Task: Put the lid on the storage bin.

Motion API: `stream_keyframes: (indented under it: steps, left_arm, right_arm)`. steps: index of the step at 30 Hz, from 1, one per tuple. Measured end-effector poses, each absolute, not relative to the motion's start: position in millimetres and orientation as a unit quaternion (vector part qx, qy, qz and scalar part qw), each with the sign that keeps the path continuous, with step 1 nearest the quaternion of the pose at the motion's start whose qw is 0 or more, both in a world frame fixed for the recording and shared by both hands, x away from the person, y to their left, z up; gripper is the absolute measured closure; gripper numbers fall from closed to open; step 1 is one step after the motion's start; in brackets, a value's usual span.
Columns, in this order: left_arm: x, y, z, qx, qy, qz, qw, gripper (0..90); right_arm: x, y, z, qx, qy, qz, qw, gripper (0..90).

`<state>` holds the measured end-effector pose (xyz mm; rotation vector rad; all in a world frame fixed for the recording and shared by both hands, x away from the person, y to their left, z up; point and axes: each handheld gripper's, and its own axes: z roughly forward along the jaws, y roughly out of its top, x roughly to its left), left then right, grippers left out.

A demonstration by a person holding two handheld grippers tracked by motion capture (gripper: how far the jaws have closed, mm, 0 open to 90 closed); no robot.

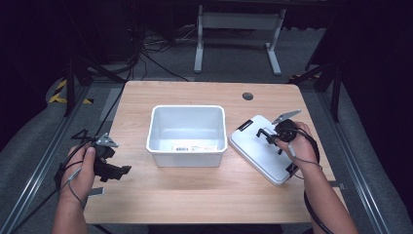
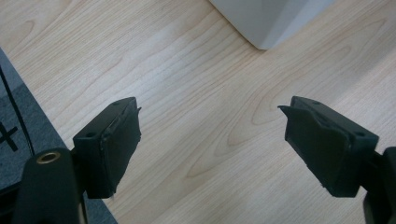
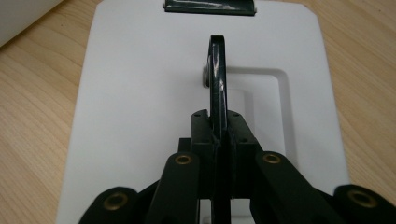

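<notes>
A white lid (image 1: 253,148) lies flat on the wooden table (image 1: 195,195), to the right of an open white bin (image 1: 187,107). On the lid stands a thin black handle (image 3: 217,70), raised on edge. My right gripper (image 3: 218,128) is shut on the near end of this handle (image 1: 265,134), and its jaws press on both sides. The right gripper (image 1: 273,138) sits over the lid's middle. At the table's left edge my left gripper (image 1: 124,170) is held above bare wood. In the left gripper view, the left gripper (image 2: 212,135) stands open with nothing between its fingers.
The bin looks empty and has a barcode label on its front wall. One corner of the bin (image 2: 266,23) lies ahead of the left gripper. A black clip (image 3: 209,6) sits on the lid's far edge. A round cable hole (image 1: 248,96) marks the table's far side.
</notes>
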<state>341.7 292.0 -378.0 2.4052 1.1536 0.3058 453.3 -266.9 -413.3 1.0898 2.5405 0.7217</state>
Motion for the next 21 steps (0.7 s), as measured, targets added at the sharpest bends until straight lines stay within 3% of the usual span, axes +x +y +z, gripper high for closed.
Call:
stream_keyframes:
  steps: [21]
  left_arm:
    - [351.4,288.3,-376.1,0.875,0.412,0.108,0.231,18.7]
  right_arm:
    - [442.4,-279.4,-347.4,0.358,0.882,0.266,0.152,84.2]
